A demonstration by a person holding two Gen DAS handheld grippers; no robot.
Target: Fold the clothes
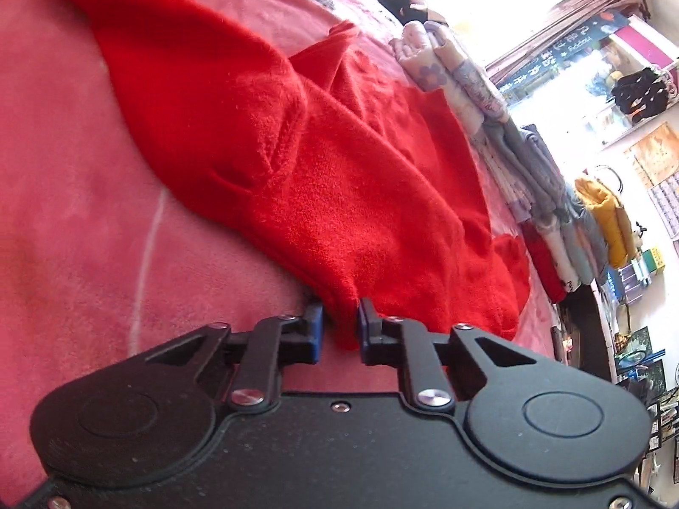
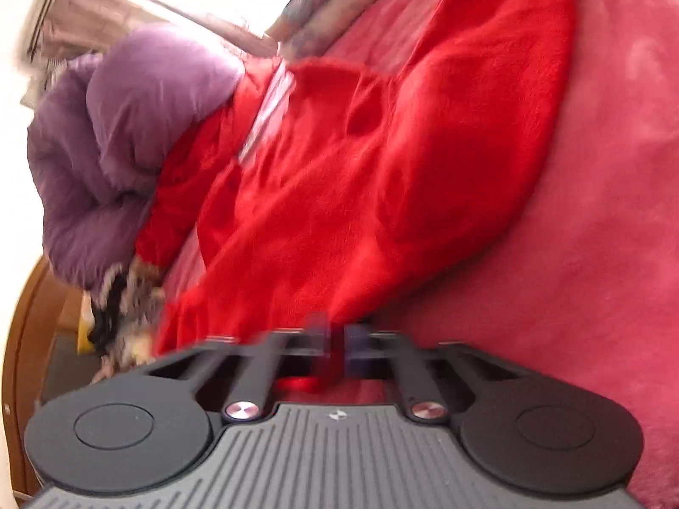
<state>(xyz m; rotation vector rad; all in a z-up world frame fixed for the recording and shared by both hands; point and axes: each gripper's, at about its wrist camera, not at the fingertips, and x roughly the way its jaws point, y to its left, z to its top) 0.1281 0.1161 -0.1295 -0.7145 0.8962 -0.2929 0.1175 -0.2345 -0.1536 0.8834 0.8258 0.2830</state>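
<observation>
A red fleece sweater lies spread and creased on a pink blanket. My left gripper is shut on the sweater's near edge, red cloth pinched between its blue pads. In the right wrist view the same red sweater stretches away over the pink blanket. My right gripper is shut on another part of its near edge; this view is blurred by motion.
A row of folded clothes lies along the far side of the blanket, with shelves and a yellow garment beyond. A purple padded jacket is bunched left of the sweater beside a wooden edge.
</observation>
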